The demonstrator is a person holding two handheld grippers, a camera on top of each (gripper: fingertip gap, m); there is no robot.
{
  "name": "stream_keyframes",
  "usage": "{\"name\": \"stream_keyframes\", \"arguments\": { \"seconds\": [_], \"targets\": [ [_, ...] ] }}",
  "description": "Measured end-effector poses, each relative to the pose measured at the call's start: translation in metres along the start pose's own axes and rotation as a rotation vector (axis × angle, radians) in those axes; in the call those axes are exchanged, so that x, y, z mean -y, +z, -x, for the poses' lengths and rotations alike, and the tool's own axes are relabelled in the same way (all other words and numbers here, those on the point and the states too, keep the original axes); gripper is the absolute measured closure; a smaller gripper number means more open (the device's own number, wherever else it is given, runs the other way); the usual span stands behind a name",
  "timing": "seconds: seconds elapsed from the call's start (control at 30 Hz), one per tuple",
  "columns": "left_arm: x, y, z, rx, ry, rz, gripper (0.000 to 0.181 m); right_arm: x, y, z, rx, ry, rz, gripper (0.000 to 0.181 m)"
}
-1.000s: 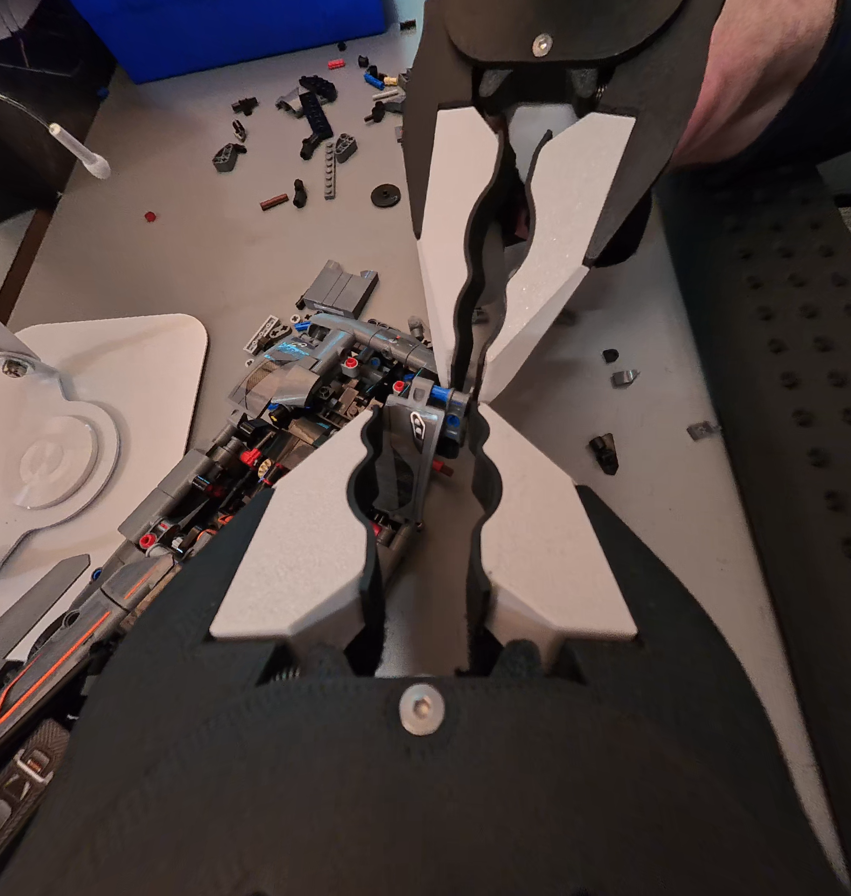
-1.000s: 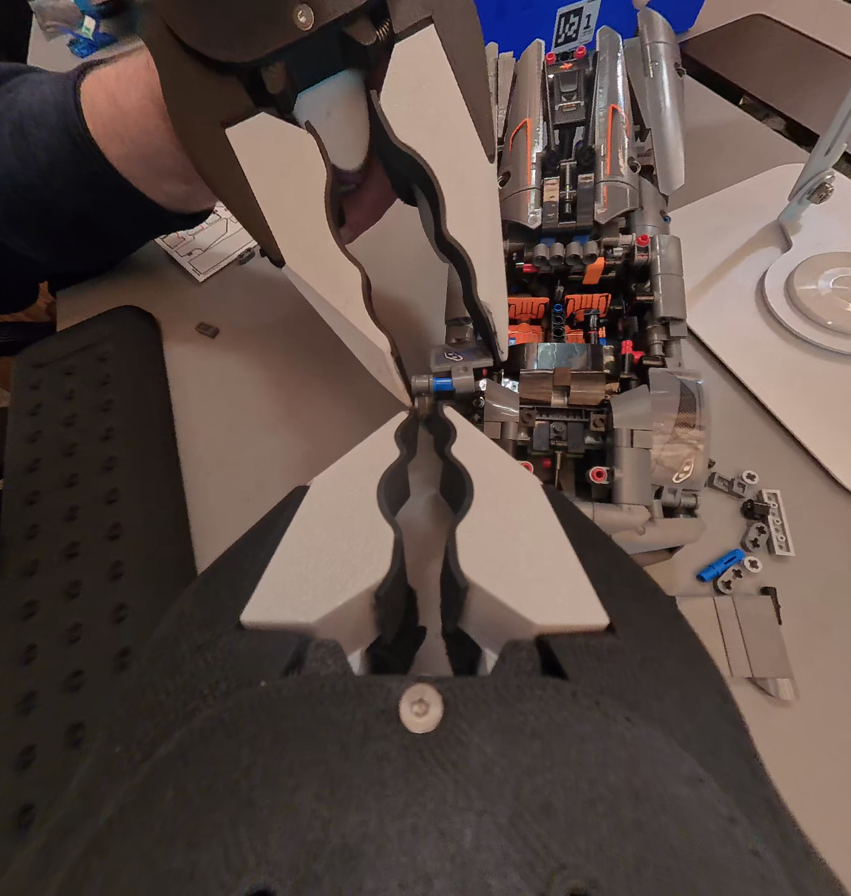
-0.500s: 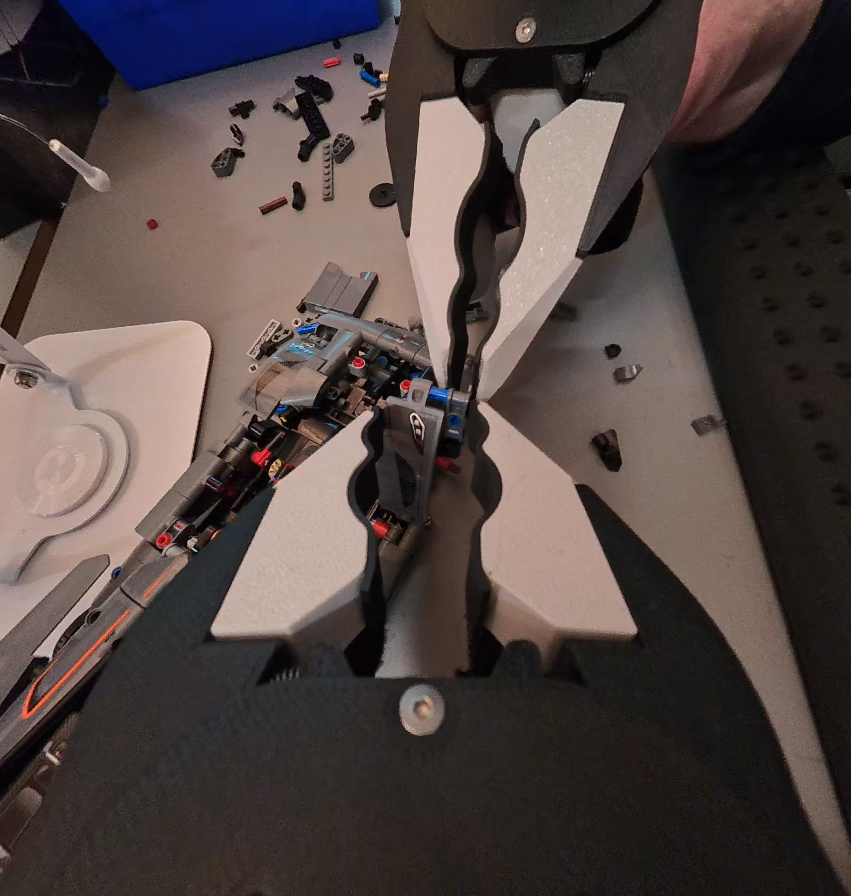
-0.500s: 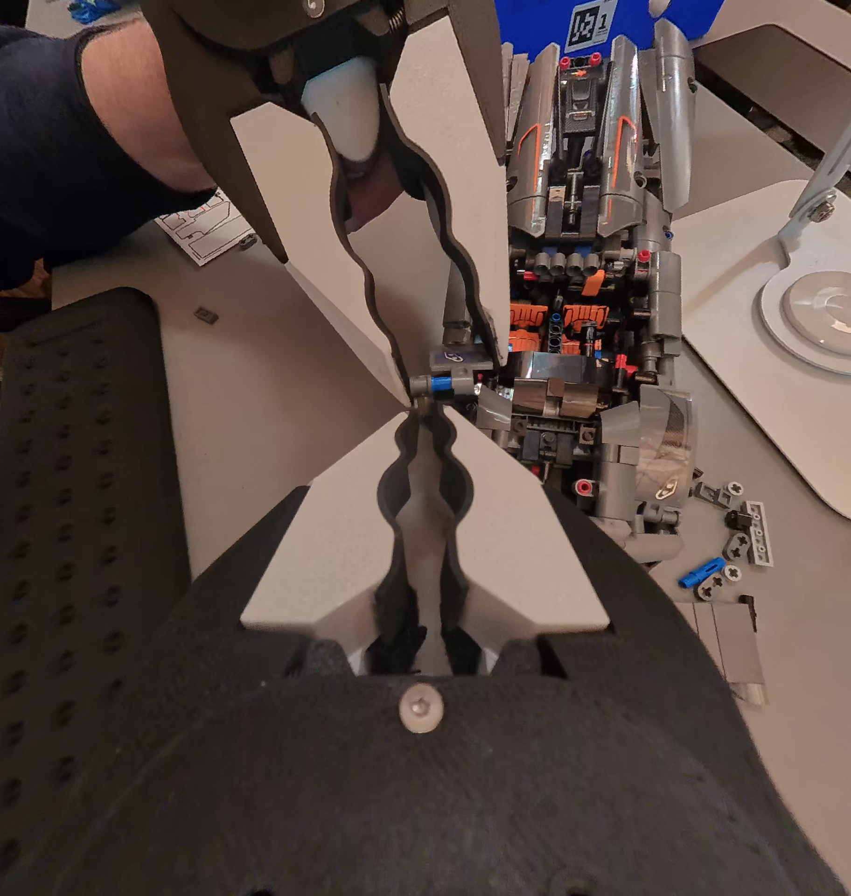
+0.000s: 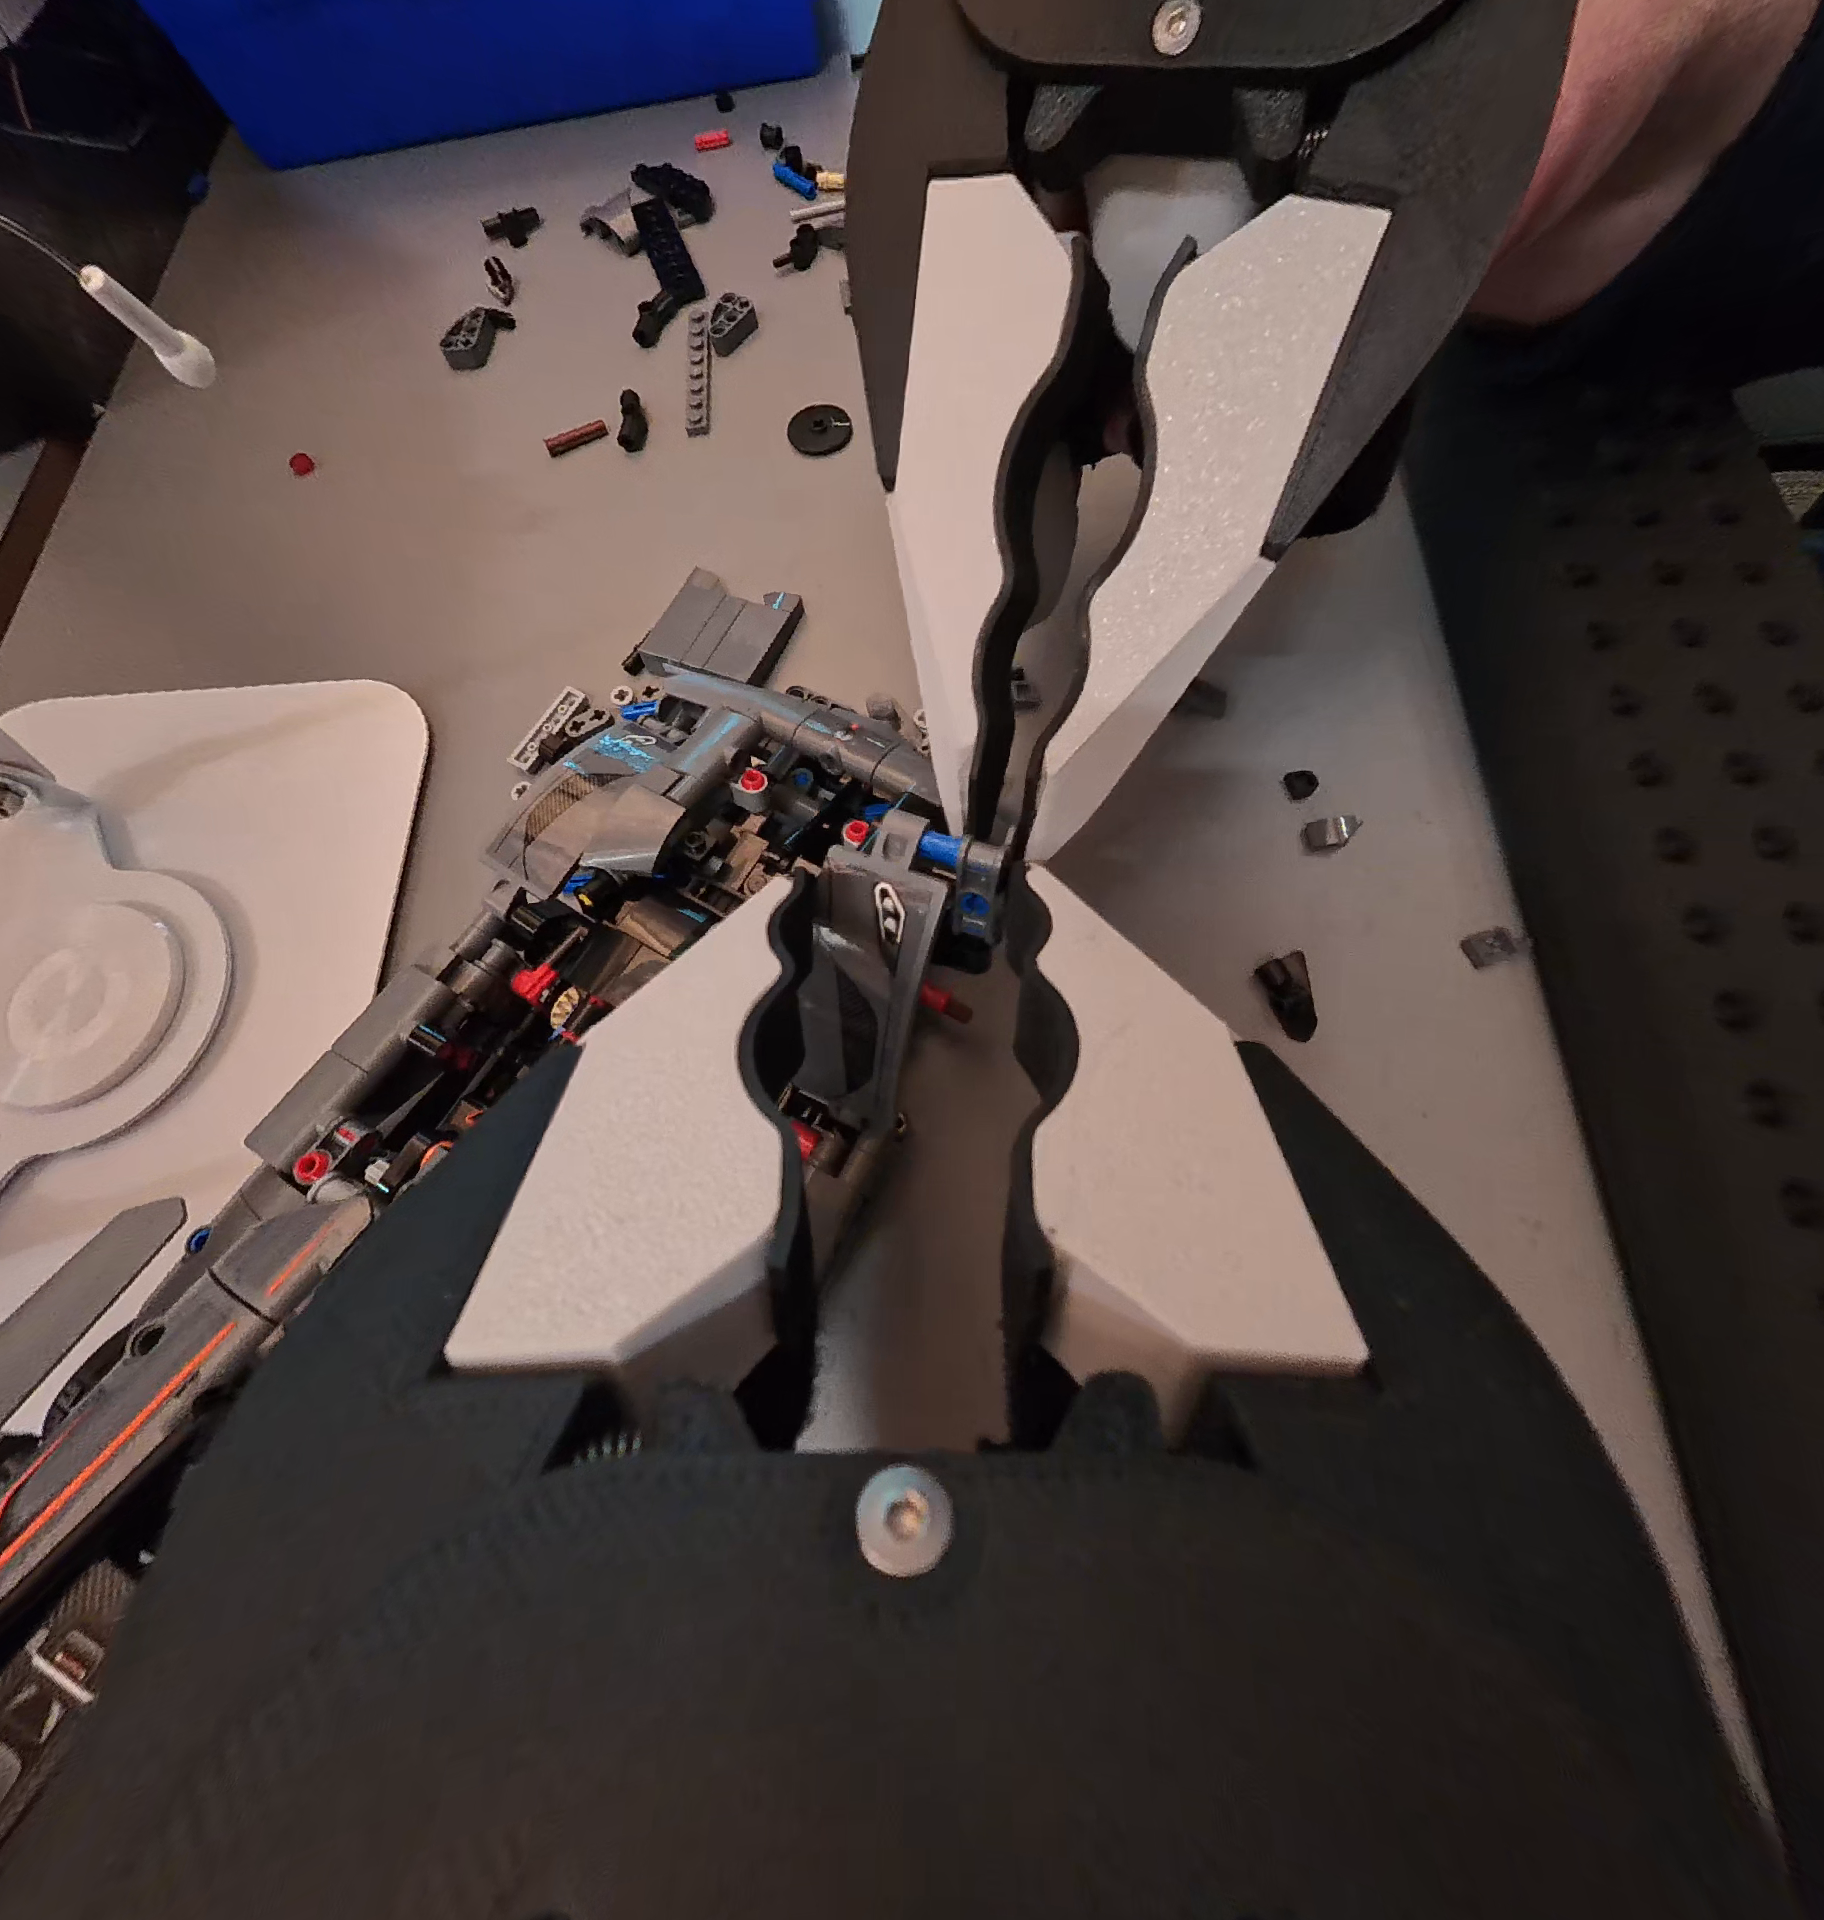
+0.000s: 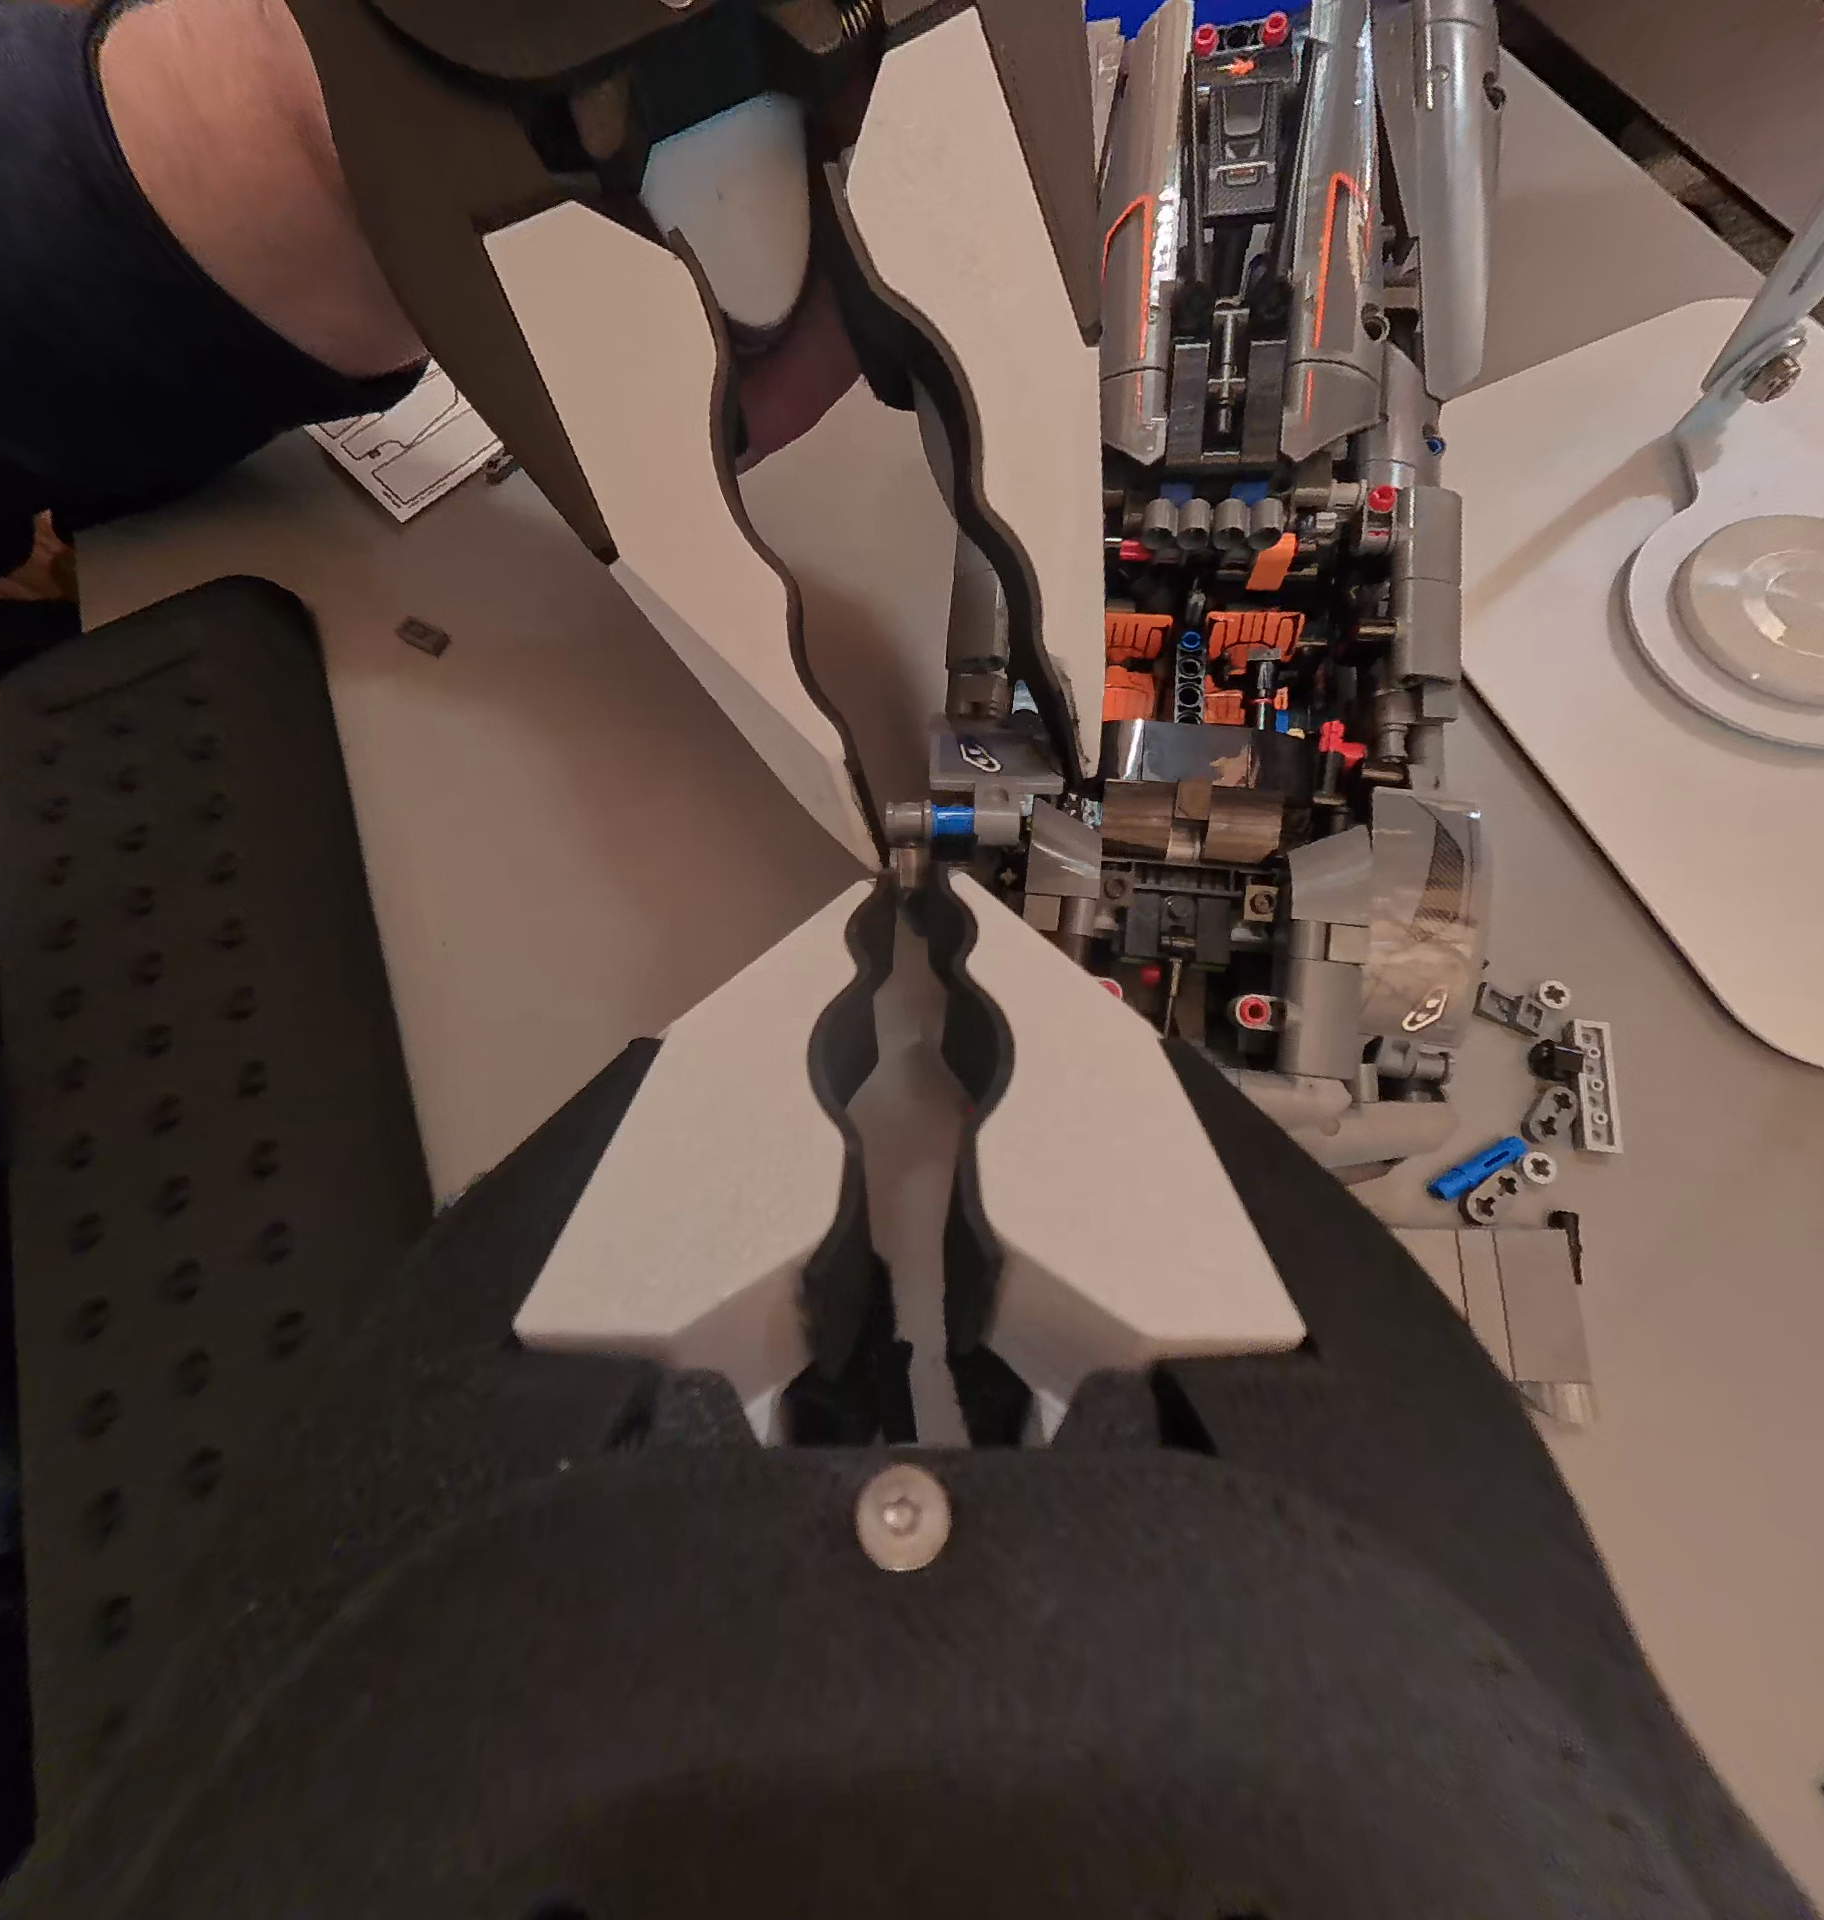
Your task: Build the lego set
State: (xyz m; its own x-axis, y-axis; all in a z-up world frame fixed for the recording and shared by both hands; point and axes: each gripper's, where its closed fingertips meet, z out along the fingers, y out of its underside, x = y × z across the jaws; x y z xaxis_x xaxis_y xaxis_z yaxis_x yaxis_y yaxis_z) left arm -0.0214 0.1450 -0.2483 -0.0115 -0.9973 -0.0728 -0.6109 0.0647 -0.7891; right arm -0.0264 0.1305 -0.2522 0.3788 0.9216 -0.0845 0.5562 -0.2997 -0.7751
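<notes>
Grey table (image 5: pixel 451 540), car (image 6: pixel 1272 810) at center; left gripper (image 5: pixel 903 899) jaws around fender (image 5: pixel 866 997), right gripper (image 6: pixel 913 883) pinching connector (image 6: pixel 906 831) at 12.

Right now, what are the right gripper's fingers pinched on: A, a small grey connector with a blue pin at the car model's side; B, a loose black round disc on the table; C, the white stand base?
A: the right gripper pinches the small grey connector with a blue pin at the grey car model.

To my left sits a white base plate (image 5: pixel 264 790) bearing a metal bracket (image 5: pixel 14 800). A blue bin (image 5: pixel 472 62) stands beyond; a black perforated mat (image 5: pixel 1697 831), possibly foam, lies beside me.
</notes>
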Motion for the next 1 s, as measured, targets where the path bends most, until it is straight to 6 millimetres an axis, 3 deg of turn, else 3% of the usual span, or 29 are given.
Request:
{"name": "stream_keyframes", "arguments": {
  "seconds": [0.37, 0.67, 1.0],
  "targets": [
    [-0.0009, 0.0011, 0.0025, 0.032, 0.030, 0.013, 0.149, -0.0019, 0.0013, -0.0035, -0.086, -0.034, 0.042, 0.178],
    [-0.0014, 0.0032, -0.0004, -0.015, -0.016, 0.006, 0.143, -0.0023, 0.0001, 0.0008, -0.040, -0.030, 0.034, 0.177],
    [-0.0009, 0.0028, -0.0008, 0.005, 0.018, 0.011, 0.147, -0.0026, 0.0006, -0.0010, -0.022, -0.006, 0.023, 0.177]
  ]
}}
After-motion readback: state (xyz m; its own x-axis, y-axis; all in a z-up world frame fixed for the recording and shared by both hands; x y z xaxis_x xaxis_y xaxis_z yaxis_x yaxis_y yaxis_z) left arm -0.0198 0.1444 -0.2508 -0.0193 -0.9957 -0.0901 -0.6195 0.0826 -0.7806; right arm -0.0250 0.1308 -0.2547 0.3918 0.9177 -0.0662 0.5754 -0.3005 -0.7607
